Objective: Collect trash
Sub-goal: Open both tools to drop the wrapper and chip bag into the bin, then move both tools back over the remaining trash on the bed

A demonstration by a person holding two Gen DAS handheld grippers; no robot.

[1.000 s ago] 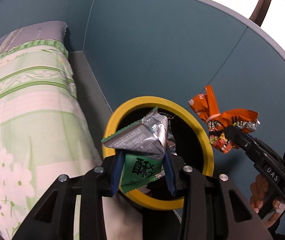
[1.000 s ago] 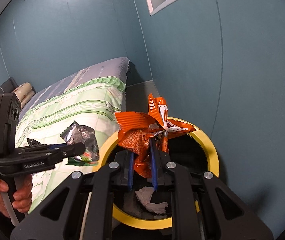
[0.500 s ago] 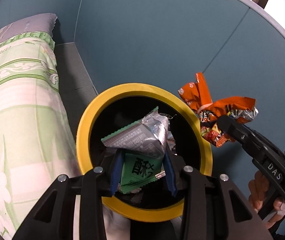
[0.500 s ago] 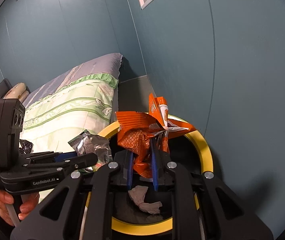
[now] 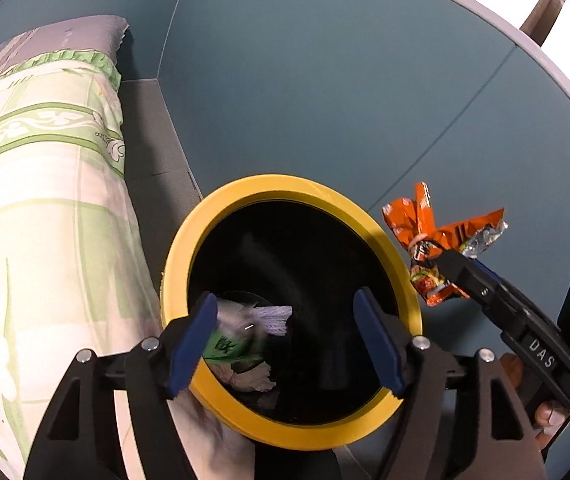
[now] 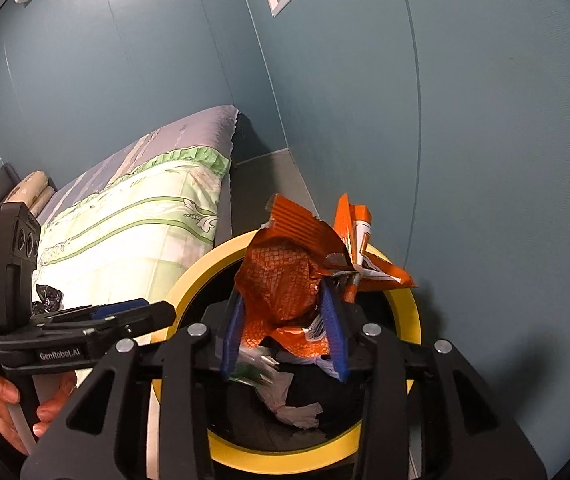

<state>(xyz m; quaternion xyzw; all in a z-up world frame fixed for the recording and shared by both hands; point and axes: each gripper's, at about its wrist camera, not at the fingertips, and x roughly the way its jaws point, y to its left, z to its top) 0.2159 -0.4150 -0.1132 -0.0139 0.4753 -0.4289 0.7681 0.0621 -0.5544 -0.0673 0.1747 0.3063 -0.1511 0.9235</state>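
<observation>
A black trash bin with a yellow rim [image 5: 205, 236] stands between the bed and the wall; it also shows in the right wrist view [image 6: 409, 304]. My left gripper [image 5: 287, 340] is open and empty above the bin's mouth. A green and silver wrapper [image 5: 231, 346] lies inside on white tissue [image 5: 253, 380]. My right gripper [image 6: 285, 320] is shut on an orange snack wrapper [image 6: 281, 280], held over the bin's rim. From the left wrist view the orange wrapper [image 5: 433, 240] hangs just right of the rim.
A bed with a green floral cover [image 5: 37, 200] runs along the left of the bin. Teal walls [image 5: 325, 80] stand close behind and to the right. A small black crumpled piece [image 6: 47, 298] lies on the bed.
My left gripper opened and the green and silver wrapper dropped into the bin. My right gripper still holds the orange wrapper and has shifted slightly over the bin.
</observation>
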